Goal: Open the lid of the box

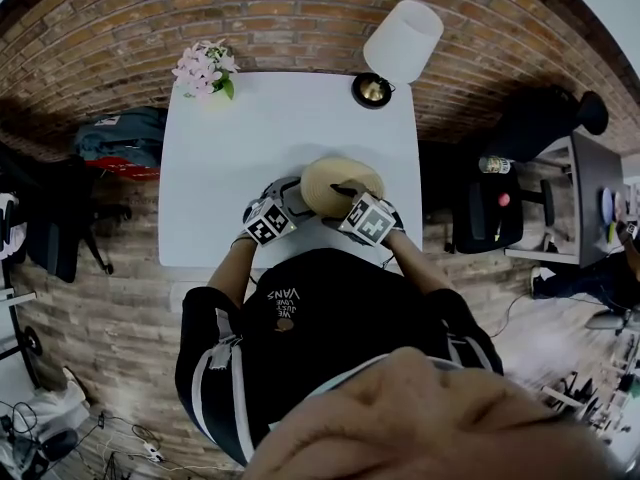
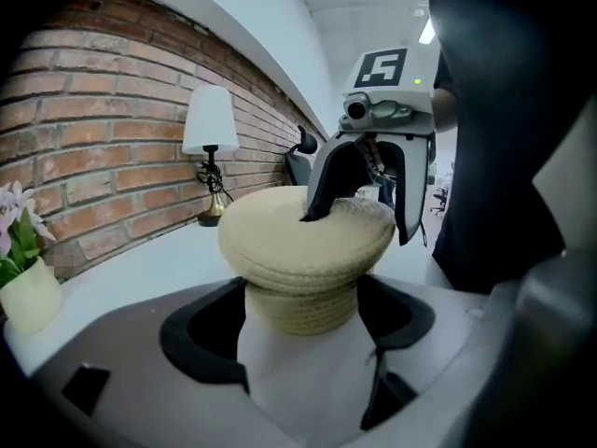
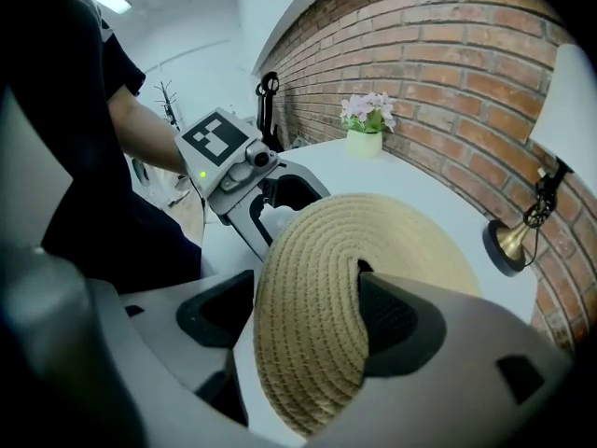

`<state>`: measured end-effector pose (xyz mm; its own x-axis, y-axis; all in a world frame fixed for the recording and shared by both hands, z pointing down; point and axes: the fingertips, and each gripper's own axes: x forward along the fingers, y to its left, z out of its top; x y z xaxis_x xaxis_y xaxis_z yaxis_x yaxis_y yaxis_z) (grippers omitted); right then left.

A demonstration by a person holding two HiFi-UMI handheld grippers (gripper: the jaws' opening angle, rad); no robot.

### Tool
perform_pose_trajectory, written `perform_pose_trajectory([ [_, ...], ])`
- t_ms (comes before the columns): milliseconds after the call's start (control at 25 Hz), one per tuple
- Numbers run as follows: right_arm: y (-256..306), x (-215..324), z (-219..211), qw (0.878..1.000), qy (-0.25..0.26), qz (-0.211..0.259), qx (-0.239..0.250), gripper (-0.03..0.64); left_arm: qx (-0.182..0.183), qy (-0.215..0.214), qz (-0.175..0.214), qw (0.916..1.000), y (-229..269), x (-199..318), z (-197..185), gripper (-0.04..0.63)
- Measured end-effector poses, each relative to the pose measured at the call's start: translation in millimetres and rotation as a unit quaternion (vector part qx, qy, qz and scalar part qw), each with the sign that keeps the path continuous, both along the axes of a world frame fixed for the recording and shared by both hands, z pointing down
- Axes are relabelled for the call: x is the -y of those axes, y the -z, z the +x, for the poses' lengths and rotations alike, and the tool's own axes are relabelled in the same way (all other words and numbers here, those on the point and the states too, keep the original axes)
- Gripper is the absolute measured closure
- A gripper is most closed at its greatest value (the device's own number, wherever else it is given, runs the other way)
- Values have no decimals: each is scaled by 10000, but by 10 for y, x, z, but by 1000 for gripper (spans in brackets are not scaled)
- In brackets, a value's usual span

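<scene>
A round woven box stands near the front edge of the white table, and its domed lid sits on it. My left gripper is open, its jaws wide on either side of the box body and the pads just clear of it. My right gripper is shut on the lid: one finger presses on the lid's top near the centre, the other reaches down past the rim. In the head view both grippers meet at the lid.
A lamp with a white shade stands at the table's far right corner, and a pot of pink flowers at the far left. A brick wall runs behind. A backpack lies on the floor to the left, a dark chair to the right.
</scene>
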<state>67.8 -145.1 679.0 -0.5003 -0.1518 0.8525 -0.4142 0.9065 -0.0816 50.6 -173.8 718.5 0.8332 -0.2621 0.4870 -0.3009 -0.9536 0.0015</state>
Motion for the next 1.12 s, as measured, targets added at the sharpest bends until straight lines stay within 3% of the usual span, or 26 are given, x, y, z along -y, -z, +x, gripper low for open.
perform_pose_trajectory([
  [560,-70,-14,19,9991,123,-72,-389,291,-6,-70,-54,10000,-11,19,23,230],
  [1120,71,25,-5,9994,-307,96,116,291,37,22,-70,10000,-35,31,15,230],
])
